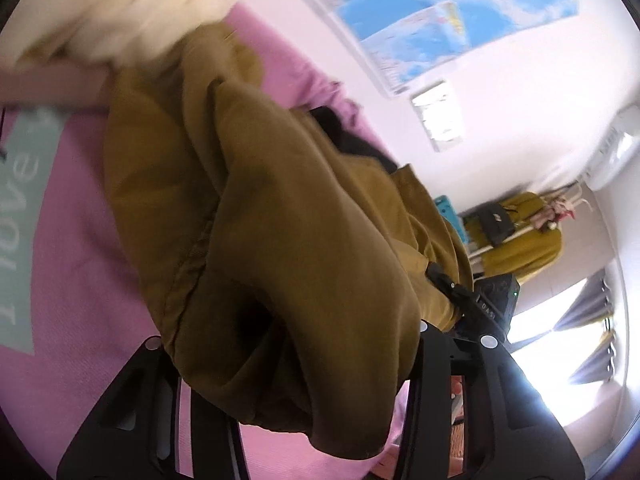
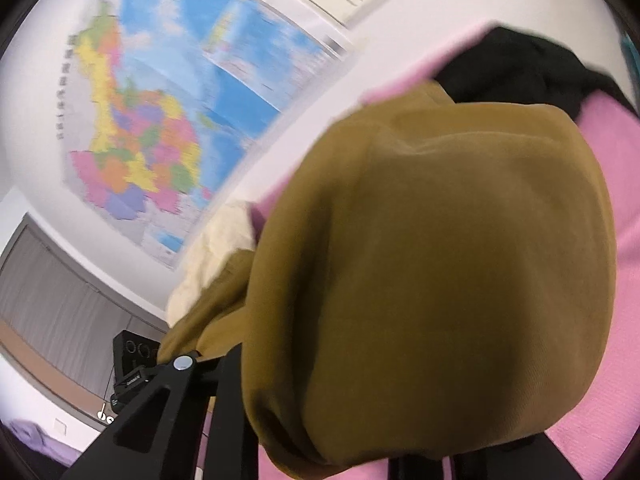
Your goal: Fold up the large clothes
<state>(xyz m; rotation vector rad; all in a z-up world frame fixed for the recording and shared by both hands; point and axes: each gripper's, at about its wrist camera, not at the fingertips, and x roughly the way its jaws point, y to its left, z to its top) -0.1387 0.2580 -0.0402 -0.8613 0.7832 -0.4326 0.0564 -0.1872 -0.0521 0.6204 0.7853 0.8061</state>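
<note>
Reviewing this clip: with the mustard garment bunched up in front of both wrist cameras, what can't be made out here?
- Left gripper fingertips: left wrist view, buried in the mustard garment.
- Right gripper fingertips: right wrist view, garment covers them.
- Garment type: bunched in both.
- Black clothing: partly hidden behind it.
- Wall map text: blurred.

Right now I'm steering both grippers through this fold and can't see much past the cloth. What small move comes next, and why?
Probably lower both grippers together toward the pink bedsheet. The mustard garment hangs bunched from the left gripper and balloons over the right gripper, so it looks lifted, not laid flat. Steer clear of the black clothing beyond it.
</note>
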